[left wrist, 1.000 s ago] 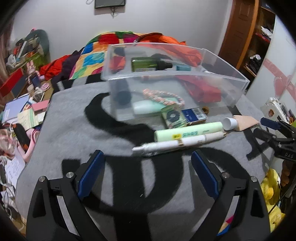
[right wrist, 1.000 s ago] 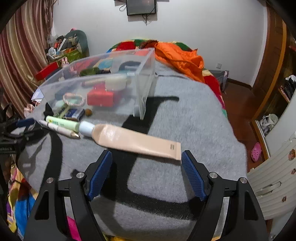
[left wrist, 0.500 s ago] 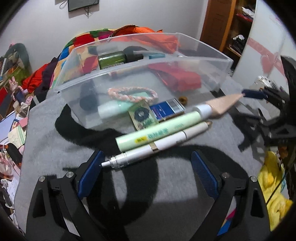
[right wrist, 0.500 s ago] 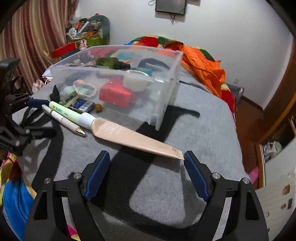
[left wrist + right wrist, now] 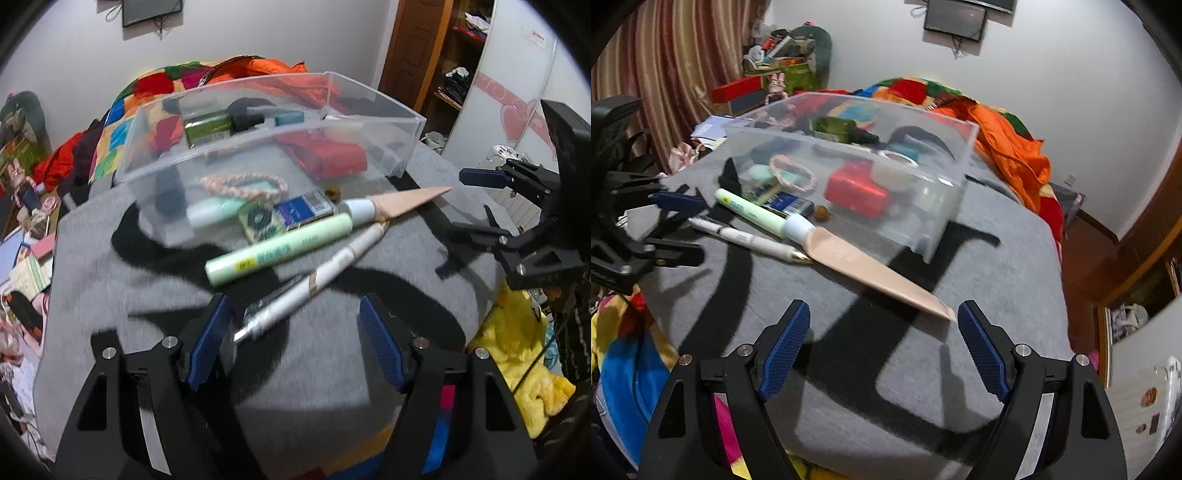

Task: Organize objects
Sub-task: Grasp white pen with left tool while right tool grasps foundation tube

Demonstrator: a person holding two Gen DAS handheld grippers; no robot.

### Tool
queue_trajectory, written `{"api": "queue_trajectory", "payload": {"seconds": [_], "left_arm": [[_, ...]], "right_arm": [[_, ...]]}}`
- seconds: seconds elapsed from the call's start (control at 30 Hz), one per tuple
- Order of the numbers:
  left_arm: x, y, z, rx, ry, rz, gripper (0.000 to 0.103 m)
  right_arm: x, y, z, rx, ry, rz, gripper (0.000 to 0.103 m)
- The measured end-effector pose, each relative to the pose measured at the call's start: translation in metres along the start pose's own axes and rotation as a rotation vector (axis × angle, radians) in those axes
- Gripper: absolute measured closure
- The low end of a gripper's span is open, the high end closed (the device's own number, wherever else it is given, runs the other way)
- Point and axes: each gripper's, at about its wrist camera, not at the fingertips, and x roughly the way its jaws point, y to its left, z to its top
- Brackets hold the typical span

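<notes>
A clear plastic bin (image 5: 266,162) sits on the grey blanket and holds a green bottle (image 5: 207,127), a red pouch (image 5: 332,157) and a braided band (image 5: 243,182). In front of it lie a white pen (image 5: 314,280), a pale green tube (image 5: 280,251), a beige tube (image 5: 864,266) and a blue box (image 5: 303,208). My left gripper (image 5: 293,325) is closing, with the pen's tip between its jaws, close to the left pad and not pinched. My right gripper (image 5: 882,321) stands open, the beige tube's flat end just off its right pad.
A yellow plush toy (image 5: 517,332) lies beside the blanket's right edge in the left wrist view. Orange cloth (image 5: 1008,147) and a patchwork quilt lie behind the bin. Cluttered boxes and papers (image 5: 26,258) fill the left side. A wardrobe stands at the far right.
The left gripper's jaws have narrowed and come up to the pen, whose tip now lies between them. The right view has rolled, and the beige tube's end sits nearer the right pad.
</notes>
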Motion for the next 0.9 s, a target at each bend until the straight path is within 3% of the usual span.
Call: {"api": "queue_trajectory", "payload": {"seconds": [0.1,0.23,0.3,0.4,0.47,0.5,0.73,0.9], "left_arm": [[0.011,-0.006,0.007,0.029,0.011,-0.014,0.030],[0.021,-0.010,0.004,0.047,0.021,-0.002,0.037],[0.016,-0.009,0.000,0.044,0.013,0.010,0.053],[0.007,-0.001,-0.008,-0.003,0.014,-0.010,0.070],[0.000,0.004,-0.014,-0.035,0.015,-0.024,0.076],[-0.002,0.004,-0.016,-0.044,0.017,-0.030,0.078],[-0.017,-0.005,-0.034,-0.024,0.035,-0.059,0.083],[-0.005,-0.008,-0.019,0.011,0.061,-0.072,0.083]], "right_arm": [[0.009,0.005,0.012,-0.026,-0.010,0.040,0.023],[0.038,0.012,0.026,-0.064,0.056,0.092,0.026],[0.048,0.011,0.028,-0.071,0.075,0.092,0.034],[0.051,0.006,0.026,-0.054,0.066,0.147,0.054],[0.049,0.002,0.024,-0.040,0.065,0.144,0.070],[0.047,0.000,0.022,-0.029,0.066,0.137,0.072],[0.016,-0.003,-0.003,-0.006,0.071,0.143,0.092],[0.002,0.001,-0.016,-0.009,0.098,0.161,0.092]]}}
